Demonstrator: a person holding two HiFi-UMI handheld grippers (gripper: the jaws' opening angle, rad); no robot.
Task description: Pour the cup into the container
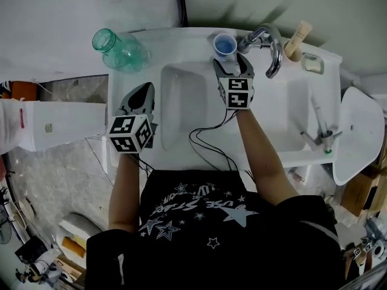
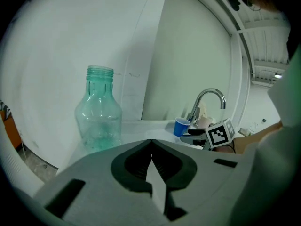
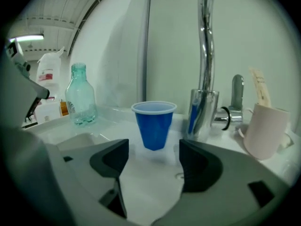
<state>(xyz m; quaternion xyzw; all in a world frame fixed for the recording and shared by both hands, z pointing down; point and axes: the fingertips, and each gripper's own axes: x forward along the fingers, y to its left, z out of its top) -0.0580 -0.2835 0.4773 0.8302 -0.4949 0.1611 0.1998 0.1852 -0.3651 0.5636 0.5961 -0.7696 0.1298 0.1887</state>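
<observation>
The blue cup (image 3: 154, 124) is standing just left of the faucet (image 3: 203, 55), with the right gripper (image 3: 153, 157) gaping, released, just short of it. The left gripper (image 2: 151, 147) is sitting clenched and empty near the green bottle (image 2: 99, 109). Squeezing gently at mid-wall should avoid crushing it.

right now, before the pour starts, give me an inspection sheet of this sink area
surface: white sink counter with a basin
job's things: blue cup upright beside the faucet, ungripped; green glass bottle upright, uncapped, back left corner
clutter: cream mug holding a tube, right of the faucet
grippers: left gripper shut, empty; right gripper open, cup just ahead of its jaws
cables: black cables trail from the right gripper over the counter's front edge
surroundings: white wall behind; littered floor at left
</observation>
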